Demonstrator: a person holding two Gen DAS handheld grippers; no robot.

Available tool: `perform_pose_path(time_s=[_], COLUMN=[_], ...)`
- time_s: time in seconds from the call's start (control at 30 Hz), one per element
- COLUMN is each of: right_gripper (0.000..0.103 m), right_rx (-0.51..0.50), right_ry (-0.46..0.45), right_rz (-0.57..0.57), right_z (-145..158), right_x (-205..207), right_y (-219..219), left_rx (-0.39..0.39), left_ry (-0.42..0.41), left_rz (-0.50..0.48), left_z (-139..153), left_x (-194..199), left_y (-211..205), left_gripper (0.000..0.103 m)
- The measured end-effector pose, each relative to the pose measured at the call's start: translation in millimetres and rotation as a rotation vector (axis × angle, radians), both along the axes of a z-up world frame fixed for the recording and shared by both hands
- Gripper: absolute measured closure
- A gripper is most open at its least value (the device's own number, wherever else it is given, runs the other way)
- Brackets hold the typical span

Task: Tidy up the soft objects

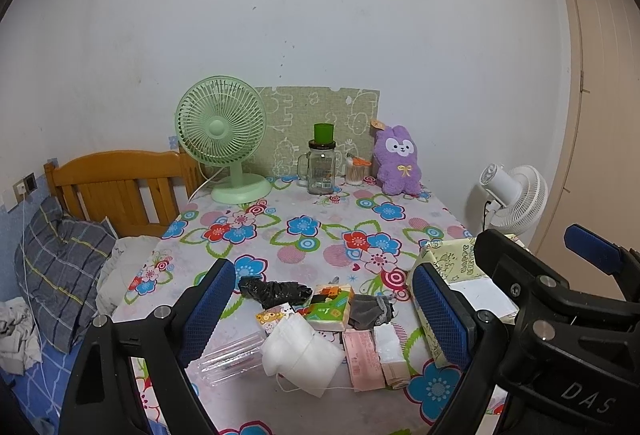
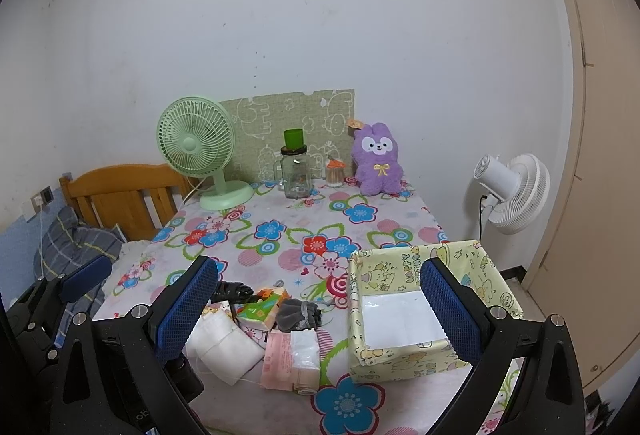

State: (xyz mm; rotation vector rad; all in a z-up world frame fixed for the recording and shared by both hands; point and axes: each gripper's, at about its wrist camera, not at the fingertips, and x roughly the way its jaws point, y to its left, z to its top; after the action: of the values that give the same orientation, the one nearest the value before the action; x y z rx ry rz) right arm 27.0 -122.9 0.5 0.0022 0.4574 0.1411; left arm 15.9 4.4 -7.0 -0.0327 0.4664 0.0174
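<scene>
Two grippers I hold above the near table edge, both spread wide, nothing between the jaws. Left gripper [image 1: 320, 319]; right gripper [image 2: 320, 311]. Floral table [image 2: 280, 231]: middle bare, far edge lined with green fan [image 2: 196, 145], jar [image 2: 295, 175], purple plush [image 2: 378, 163]. Soft pile near the front edge: white mask [image 1: 298, 355], long axis slanting, tissue pack [image 1: 330, 309], grey sock [image 2: 298, 315]. Yellow box [image 2: 400, 355] just right of the pile, open upward.

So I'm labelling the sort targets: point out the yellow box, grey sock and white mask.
yellow box [image 2: 394, 357], right wrist view, front wall.
grey sock [image 2: 298, 315], right wrist view, bunched middle.
white mask [image 1: 298, 353], left wrist view, centre panel.
</scene>
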Motion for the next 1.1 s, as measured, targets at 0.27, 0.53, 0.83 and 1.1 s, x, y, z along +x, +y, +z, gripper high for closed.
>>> perform_pose_path(time_s=[0.27,0.53,0.83,1.1], right_gripper=[0.001,0.001,0.001,0.001], right_rx=[-0.001,-0.001,-0.002,-0.005], right_ry=[-0.001,0.002,0.002,0.005], right_rz=[0.001,0.000,-0.001,0.014], right_z=[0.3,0.2,0.0,-2.8], right_x=[-0.1,0.7,0.4,2.8], right_y=[0.7,0.9,1.3,5.8], left_rx=[-0.001,-0.001,-0.004,-0.003], left_ry=[-0.001,0.000,0.000,0.001], left_rz=[-0.002,0.000,-0.002,0.000], left_z=[0.4,-0.5,-1.8,-6.1], left_x=[-0.6,-0.5,0.2,1.6], left_y=[0.9,1.1,2.0,3.1], left_gripper=[0.012,0.012,0.012,0.012])
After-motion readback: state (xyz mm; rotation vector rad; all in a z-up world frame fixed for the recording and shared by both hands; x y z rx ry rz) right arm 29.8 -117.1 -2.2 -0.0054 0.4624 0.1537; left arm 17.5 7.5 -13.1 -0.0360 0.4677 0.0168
